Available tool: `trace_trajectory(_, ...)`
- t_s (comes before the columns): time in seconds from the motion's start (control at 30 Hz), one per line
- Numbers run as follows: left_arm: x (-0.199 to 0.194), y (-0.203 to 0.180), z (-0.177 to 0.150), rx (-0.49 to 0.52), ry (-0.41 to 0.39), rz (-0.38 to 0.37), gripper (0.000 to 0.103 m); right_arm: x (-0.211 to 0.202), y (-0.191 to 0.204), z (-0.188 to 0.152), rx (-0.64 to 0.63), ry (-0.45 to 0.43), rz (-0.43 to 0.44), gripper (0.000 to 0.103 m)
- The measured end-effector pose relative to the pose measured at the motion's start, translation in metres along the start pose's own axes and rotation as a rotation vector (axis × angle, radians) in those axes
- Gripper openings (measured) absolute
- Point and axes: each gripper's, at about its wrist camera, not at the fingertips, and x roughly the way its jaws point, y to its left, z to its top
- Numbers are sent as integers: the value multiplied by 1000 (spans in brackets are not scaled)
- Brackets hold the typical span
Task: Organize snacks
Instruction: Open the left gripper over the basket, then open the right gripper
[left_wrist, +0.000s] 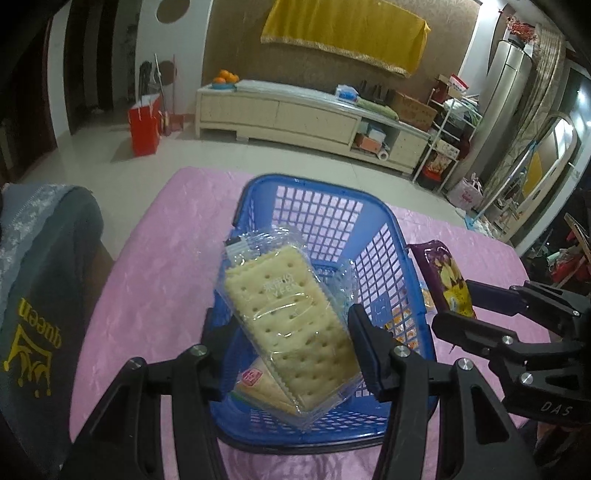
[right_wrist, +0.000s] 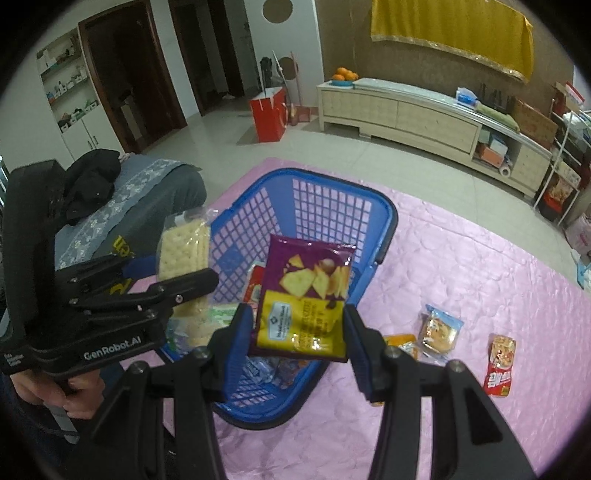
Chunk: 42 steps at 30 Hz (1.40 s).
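- Left wrist view: my left gripper (left_wrist: 291, 347) clamps a clear cracker pack (left_wrist: 291, 328) over the blue basket (left_wrist: 388, 214), which already holds snacks.
- Right wrist view: my right gripper (right_wrist: 299, 332) clamps a purple chip bag (right_wrist: 306, 299) above the basket's right side; three packets (right_wrist: 441, 328) remain on the pink cloth (right_wrist: 480, 258), near right.

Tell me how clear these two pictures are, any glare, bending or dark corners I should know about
Left wrist view: strong fisheye bending, dark corners, glare streaks on the clear cracker pack held in the left gripper; the blue basket reads sharp. Right wrist view: same curved edges and black vignette, shiny highlights on the purple chip bag in the right gripper; its small print stays soft, dim indoor light.
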Motion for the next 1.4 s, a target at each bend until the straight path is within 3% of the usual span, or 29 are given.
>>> trace_trajectory(0.33, 20, -18, 3, 45, 38, -43, 52, -2, -15, 0, 34, 4, -20, 54)
trace_trajectory(0.47, 17, -24, 5, 71, 28, -17, 69, -10, -19, -1, 40, -5, -26, 54)
trace_trajectory(0.73, -10, -6, 8, 61, -7, 7, 69, -15, -9, 3, 29, -20, -2, 54)
trace_trajectory(0.97, -25, 17, 5, 80, -7, 69, 69, 8, 18, 9, -7, 13, 40, 54)
trace_trajectory(1.07, -24, 27, 3, 80, 9, 61, 69, 24, 30, 10, -26, 46, 50, 54)
trace_trajectory(1.4, -24, 49, 1, 42, -5, 55, 69, 51, 35, 15, -40, 99, 6, 54)
